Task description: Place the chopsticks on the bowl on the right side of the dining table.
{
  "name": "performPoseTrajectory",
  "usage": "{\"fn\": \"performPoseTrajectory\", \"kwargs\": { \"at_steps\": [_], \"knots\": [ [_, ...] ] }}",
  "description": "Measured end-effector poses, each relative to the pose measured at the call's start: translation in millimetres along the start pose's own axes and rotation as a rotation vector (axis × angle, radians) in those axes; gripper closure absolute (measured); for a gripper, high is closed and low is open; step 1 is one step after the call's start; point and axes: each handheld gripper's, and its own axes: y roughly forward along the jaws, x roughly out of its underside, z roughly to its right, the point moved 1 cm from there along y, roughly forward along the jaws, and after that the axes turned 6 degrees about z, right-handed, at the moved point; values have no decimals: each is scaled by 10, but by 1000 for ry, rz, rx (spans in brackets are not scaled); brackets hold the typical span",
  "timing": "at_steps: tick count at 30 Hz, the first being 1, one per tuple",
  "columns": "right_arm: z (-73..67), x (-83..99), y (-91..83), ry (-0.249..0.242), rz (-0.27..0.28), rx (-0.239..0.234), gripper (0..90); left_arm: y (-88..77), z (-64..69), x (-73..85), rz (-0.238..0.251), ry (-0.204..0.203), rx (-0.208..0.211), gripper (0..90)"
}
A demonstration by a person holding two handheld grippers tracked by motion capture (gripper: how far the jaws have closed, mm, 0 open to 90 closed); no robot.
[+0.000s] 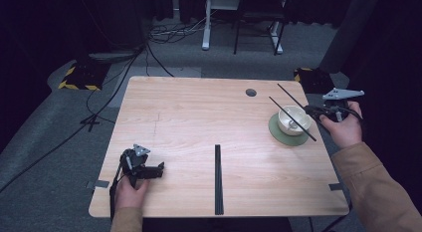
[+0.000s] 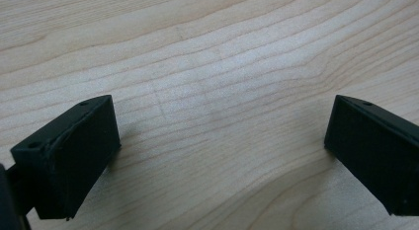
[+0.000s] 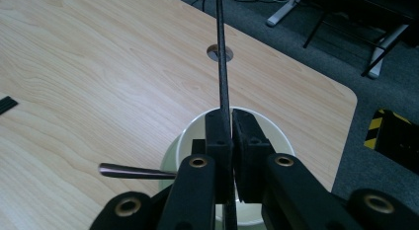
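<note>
Right gripper (image 1: pixel 318 111), at the frame's right, pinches a chopstick (image 1: pixel 298 103) above the bowl (image 1: pixel 293 119); left gripper (image 1: pixel 158 168) rests wide open, lower left.

No legible text, label, brand, number or sign anywhere.

Wooden table (image 1: pixel 199 112), green saucer (image 1: pixel 287 137), black chopstick pair (image 1: pixel 218 179)

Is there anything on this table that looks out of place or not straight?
One chopstick lies slanted across the white bowl, its ends past the rim. The right gripper holds another chopstick raised beside the bowl. The pair near the front edge lies straight.
</note>
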Motion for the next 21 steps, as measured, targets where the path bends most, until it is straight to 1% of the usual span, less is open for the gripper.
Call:
{"fn": "performPoseTrajectory", "kwargs": {
  "at_steps": [4, 6, 9, 11, 12, 15, 21],
  "knots": [
    [88, 53, 84, 13, -15, 19, 870, 1, 0, 0, 0, 0, 0, 7],
    [117, 83, 130, 19, -33, 25, 870, 0, 0, 0, -1, 0, 0, 7],
    [140, 136, 211, 26, -53, 28, 870, 0, 0, 0, 0, 0, -1, 7],
    [142, 170, 264, 39, -64, 26, 870, 0, 0, 0, 0, 0, -1, 7],
    [150, 190, 289, 37, -70, 24, 870, 0, 0, 0, 0, 0, 0, 7],
    [158, 240, 361, 46, -86, 32, 870, 1, 0, 0, 0, -1, 0, 6],
    [167, 324, 471, 44, -111, 43, 870, 0, 0, 0, 0, -1, 0, 7]
  ]
}}
